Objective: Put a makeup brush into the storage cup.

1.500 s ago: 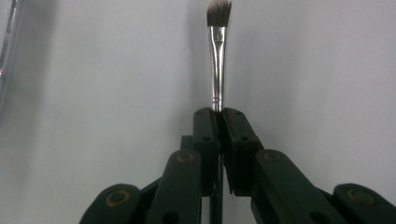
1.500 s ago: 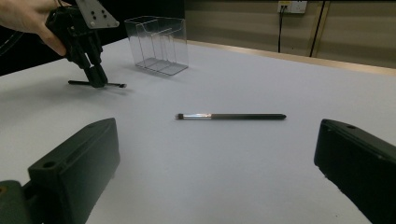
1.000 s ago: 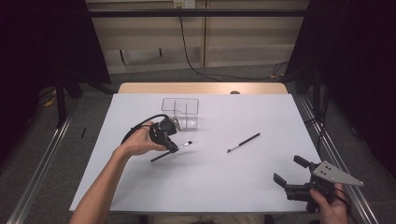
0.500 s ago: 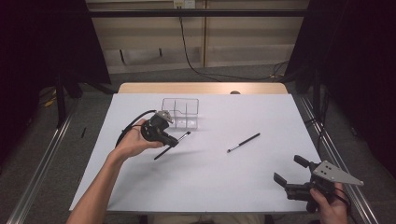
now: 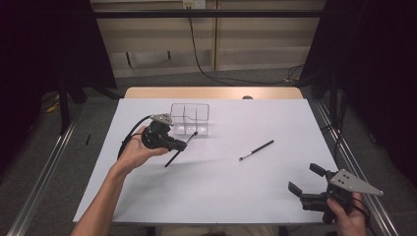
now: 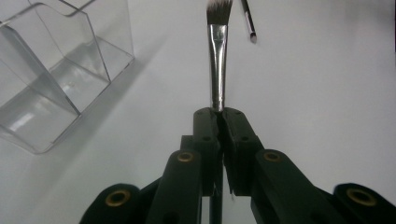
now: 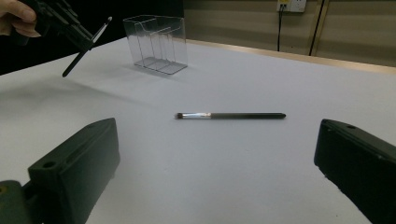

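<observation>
Between my left claw's (image 6: 219,116) pinched jaws sits a makeup brush (image 6: 217,60), gripped by its handle and lifted off the table (image 5: 236,196), bristles toward the clear organizer (image 5: 190,118) just beside it. Farther right, a second brush (image 5: 256,150) lies flat. My right claw (image 5: 307,181) hovers wide apart, holding nothing.
</observation>
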{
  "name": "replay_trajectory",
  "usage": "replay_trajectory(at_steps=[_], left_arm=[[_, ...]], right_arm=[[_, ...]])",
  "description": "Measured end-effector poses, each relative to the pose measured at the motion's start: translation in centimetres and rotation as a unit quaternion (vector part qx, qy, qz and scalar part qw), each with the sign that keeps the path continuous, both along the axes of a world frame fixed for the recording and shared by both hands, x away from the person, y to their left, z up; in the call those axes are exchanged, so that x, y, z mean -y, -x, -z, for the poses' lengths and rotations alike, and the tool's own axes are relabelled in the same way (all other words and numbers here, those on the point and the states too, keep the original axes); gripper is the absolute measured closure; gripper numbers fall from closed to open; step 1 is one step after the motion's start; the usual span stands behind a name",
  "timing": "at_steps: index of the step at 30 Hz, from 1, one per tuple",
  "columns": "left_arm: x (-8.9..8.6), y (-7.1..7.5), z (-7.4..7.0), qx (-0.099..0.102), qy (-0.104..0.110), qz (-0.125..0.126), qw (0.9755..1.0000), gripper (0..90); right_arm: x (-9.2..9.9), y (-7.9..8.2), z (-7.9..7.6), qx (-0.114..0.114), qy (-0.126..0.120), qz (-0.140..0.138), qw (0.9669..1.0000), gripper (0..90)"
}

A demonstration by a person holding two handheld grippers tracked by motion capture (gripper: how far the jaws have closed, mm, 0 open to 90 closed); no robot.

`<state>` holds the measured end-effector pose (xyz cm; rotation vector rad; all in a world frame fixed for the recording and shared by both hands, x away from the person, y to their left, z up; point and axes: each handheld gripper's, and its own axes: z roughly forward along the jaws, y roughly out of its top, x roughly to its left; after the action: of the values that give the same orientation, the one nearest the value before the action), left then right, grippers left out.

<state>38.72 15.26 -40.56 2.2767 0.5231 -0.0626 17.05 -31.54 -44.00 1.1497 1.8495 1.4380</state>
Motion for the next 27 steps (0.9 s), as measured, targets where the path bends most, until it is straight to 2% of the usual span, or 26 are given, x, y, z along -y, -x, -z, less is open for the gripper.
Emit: replay_trajectory(at_steps=[7,9,12,18,25,27], left_arm=[[-0.6,0.7,-0.1,0.017,0.050,-0.016,0.9985,84.5],[-0.7,1.1,-0.3,0.030,0.063,-0.024,0.9972,84.4],[-0.9,1.3,-0.4,0.035,0.085,-0.035,0.9951,84.4],[-1.1,1.7,-0.2,0.052,0.095,-0.052,0.9928,84.4],[-1.4,2.2,-0.8,0.075,0.130,-0.068,0.9863,84.4],[-1.5,2.3,-0.9,0.086,0.138,-0.077,0.9837,84.4]], right_arm=[[0.0,0.0,0.0,-0.001,-0.003,0.001,1.0000,0.0],[0.0,0.0,0.0,-0.001,-0.002,0.000,1.0000,0.0],[0.0,0.0,0.0,-0.001,-0.002,0.001,1.0000,0.0],[0.0,0.0,0.0,-0.001,-0.003,0.000,1.0000,0.0],[0.0,0.0,0.0,0.000,-0.002,0.001,1.0000,0.0],[0.0,0.0,0.0,0.000,-0.003,0.000,1.0000,0.0]])
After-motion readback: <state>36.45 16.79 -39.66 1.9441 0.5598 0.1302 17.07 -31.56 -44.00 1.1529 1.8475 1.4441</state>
